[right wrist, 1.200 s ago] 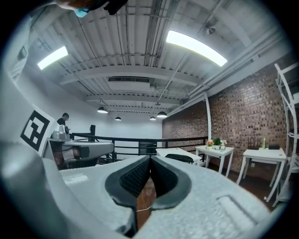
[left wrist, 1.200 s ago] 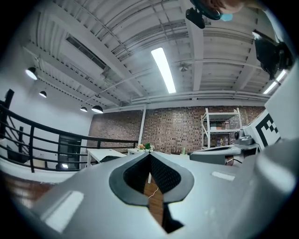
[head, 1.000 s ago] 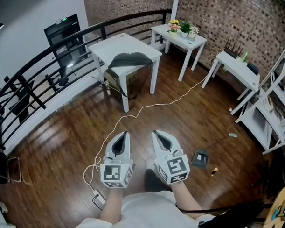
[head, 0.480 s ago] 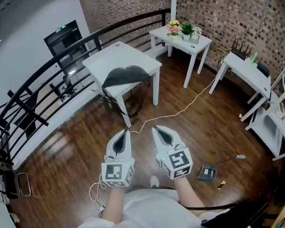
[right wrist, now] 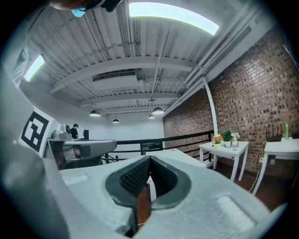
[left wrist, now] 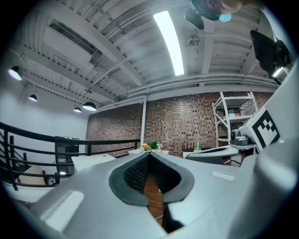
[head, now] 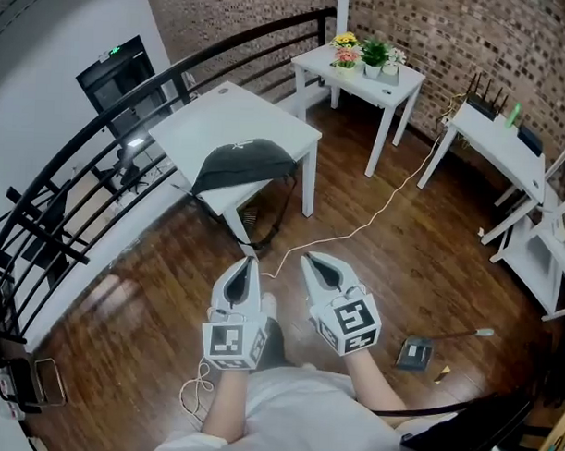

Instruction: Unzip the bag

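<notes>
A dark grey bag lies on the near edge of a white table, its strap hanging off the front toward the floor. Both grippers are held side by side in front of the person, well short of the table. My left gripper is shut with nothing in it; my right gripper is shut and empty too. In the left gripper view the jaws meet at the left gripper tip; the right gripper view shows the right gripper jaws touching. The bag is not visible in either gripper view.
A black railing curves along the left. A second white table with potted flowers stands behind, another white table and shelves at the right. A white cable runs across the wooden floor; a small dark device lies right.
The view has moved closer to the table with the bag, which now sits larger and nearer. Both grippers keep the same pose, shut, side by side.
</notes>
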### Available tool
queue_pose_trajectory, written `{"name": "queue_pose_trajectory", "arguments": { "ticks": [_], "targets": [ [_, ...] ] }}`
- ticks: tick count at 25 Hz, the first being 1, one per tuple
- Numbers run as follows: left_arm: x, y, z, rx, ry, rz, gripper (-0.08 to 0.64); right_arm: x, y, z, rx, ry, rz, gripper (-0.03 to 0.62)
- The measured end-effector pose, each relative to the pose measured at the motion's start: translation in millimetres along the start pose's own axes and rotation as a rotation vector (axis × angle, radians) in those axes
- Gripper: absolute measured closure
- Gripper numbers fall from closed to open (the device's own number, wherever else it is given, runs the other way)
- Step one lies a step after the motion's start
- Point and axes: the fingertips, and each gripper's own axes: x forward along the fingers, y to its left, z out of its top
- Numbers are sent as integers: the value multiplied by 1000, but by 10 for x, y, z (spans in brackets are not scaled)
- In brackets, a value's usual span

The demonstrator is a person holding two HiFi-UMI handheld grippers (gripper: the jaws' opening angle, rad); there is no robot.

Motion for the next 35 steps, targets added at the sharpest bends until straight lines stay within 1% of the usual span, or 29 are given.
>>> {"name": "queue_pose_trajectory", "arguments": {
  "ticks": [5, 8, 12, 16, 20, 22, 26, 28, 32, 35],
  "targets": [
    [880, 602, -8, -8, -22, -40, 543, 931, -357, 61, -23, 11, -39, 606],
    [1420, 937, 53, -13, -42, -67, 543, 1490, -609, 186, -43, 3, -65, 606],
    [2007, 1394, 157, -20, -57, -88, 543, 2218, -859, 389, -71, -10, -86, 606],
    [2442, 1784, 80, -34, -24, -111, 543, 2776, -979, 472, -97, -9, -92, 606],
    [2877, 1986, -114, -53, 21, -138, 543, 3102, -1296, 370, -101, 23, -136, 606],
    [3100, 1974, -263, -58, 56, -157, 543, 3166, -1575, 265, -83, 49, -175, 606],
    [3538, 1873, -658, -71, 145, -183, 543, 3265, -2241, -86, -27, 116, -252, 606],
    [3736, 1821, -880, -74, 197, -194, 543, 3361, -2513, -305, -9, 161, -269, 606],
    [4027, 1651, -1415, -80, 303, -227, 543, 3524, -2835, -900, 34, 245, -247, 606],
    [4207, 1554, -1817, -84, 367, -236, 543, 3654, -2916, -1377, 40, 288, -194, 606]
  ]
}}
